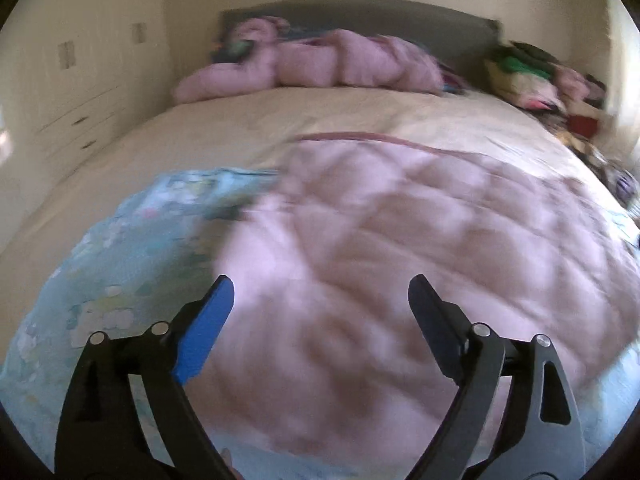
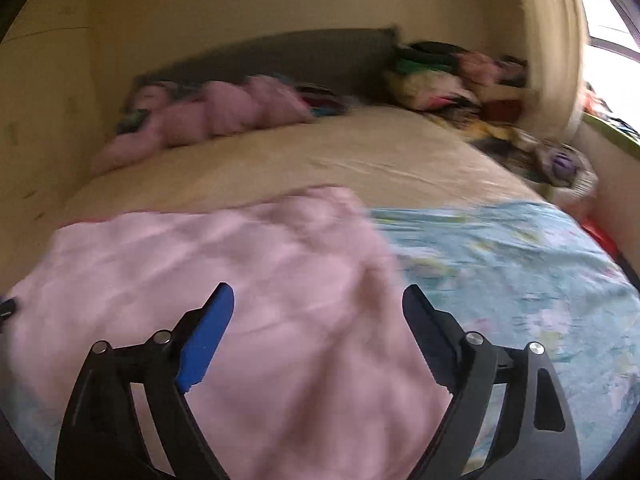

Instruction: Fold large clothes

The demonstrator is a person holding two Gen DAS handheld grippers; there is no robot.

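A large pink quilted cloth (image 1: 392,240) lies spread over the near part of the bed, its pale blue patterned side (image 1: 120,248) showing at the left. In the right wrist view the same pink cloth (image 2: 224,280) fills the left and its blue patterned side (image 2: 500,264) lies to the right. My left gripper (image 1: 322,286) hangs open above the pink cloth with nothing between its fingers. My right gripper (image 2: 318,294) is open too, above the pink cloth, and holds nothing. Both views are blurred.
The bed (image 1: 240,128) has a beige sheet and a grey headboard (image 1: 360,16). A bunched pink quilt (image 1: 320,64) lies along the head. A heap of mixed clothes (image 1: 540,76) sits at the far right corner. White drawers (image 1: 72,80) stand at the left wall; a window (image 2: 608,8) is at the right.
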